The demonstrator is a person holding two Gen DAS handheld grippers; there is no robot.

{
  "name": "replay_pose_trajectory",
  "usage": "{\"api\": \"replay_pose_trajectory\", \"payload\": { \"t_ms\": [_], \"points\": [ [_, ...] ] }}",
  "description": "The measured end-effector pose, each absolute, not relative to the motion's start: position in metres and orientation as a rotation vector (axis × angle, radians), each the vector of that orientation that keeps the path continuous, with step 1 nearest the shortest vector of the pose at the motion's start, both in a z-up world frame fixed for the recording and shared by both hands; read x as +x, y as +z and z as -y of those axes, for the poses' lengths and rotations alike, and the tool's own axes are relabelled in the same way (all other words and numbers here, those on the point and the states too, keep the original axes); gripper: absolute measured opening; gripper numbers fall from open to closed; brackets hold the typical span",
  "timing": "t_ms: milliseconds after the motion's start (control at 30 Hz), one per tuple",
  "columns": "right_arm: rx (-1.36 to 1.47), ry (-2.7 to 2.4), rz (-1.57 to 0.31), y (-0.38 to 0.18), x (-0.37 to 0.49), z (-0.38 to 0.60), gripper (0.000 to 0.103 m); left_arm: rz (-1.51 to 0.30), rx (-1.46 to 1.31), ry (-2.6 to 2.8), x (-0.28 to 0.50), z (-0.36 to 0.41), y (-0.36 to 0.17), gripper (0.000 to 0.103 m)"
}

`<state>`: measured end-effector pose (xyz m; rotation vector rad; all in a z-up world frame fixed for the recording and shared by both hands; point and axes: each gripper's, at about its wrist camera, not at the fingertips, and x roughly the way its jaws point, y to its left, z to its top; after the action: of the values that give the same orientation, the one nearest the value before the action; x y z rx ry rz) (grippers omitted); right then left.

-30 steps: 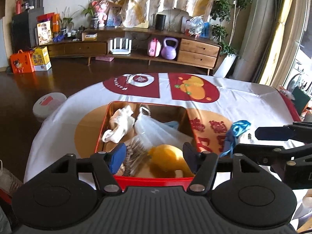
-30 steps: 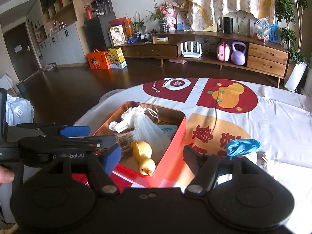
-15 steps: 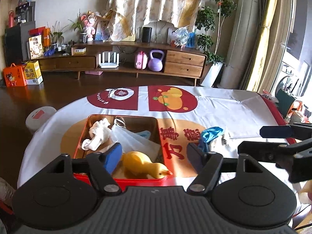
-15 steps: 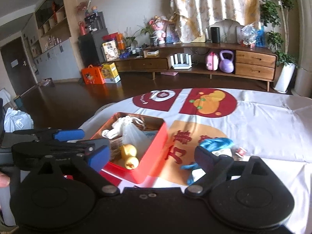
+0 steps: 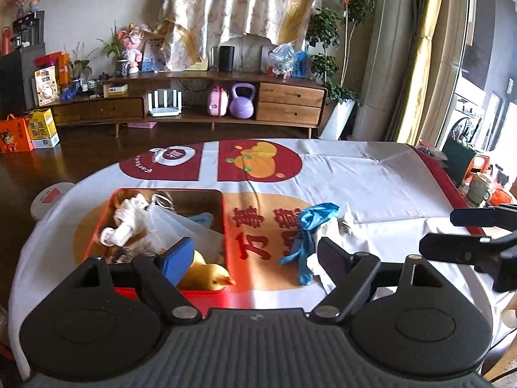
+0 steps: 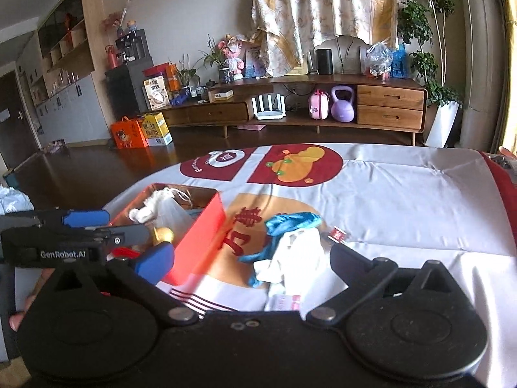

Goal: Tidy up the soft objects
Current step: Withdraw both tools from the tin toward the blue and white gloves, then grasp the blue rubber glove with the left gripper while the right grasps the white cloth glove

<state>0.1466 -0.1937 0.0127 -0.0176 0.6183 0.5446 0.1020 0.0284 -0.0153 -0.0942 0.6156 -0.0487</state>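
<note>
Living room behind, white printed tablecloth point(image 5: 371, 174) ahead of me. The red rectangular tin tray point(image 5: 224, 226) sits at its left, already holding a yellow rubber duck point(image 5: 210, 273), a clear plastic bag point(image 5: 168, 226) and white cloth. My left gripper point(image 5: 248, 255) and right gripper point(image 6: 250, 263) are both opening wide, nothing between their jaws. I'd say that's to straddle the crumpled blue glove point(image 6: 290, 223) and white rag point(image 6: 294, 252), loose beside the tray.
</note>
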Motion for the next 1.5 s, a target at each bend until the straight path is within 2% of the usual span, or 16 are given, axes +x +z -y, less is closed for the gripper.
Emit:
{"api": "replay_pose_trajectory", "payload": {
  "t_ms": [800, 1000, 1300, 1500],
  "points": [
    [-0.089, 0.554, -0.683, -0.053, 0.180, 0.216, 0.100, -0.731, -0.050, -0.083, 0.192, 0.027, -0.055, 0.086],
    [-0.097, 0.589, -0.684, -0.062, 0.203, 0.214, 0.094, -0.742, -0.048, -0.099, 0.214, 0.034, -0.068, 0.086],
    [-0.115, 0.621, -0.733, -0.082, 0.242, 0.197, 0.077, -0.785, -0.062, -0.096, 0.250, 0.032, -0.088, 0.086],
    [-0.123, 0.629, -0.743, -0.091, 0.262, 0.185, 0.075, -0.805, -0.127, -0.119, 0.272, 0.026, -0.096, 0.086]
  ]
}}
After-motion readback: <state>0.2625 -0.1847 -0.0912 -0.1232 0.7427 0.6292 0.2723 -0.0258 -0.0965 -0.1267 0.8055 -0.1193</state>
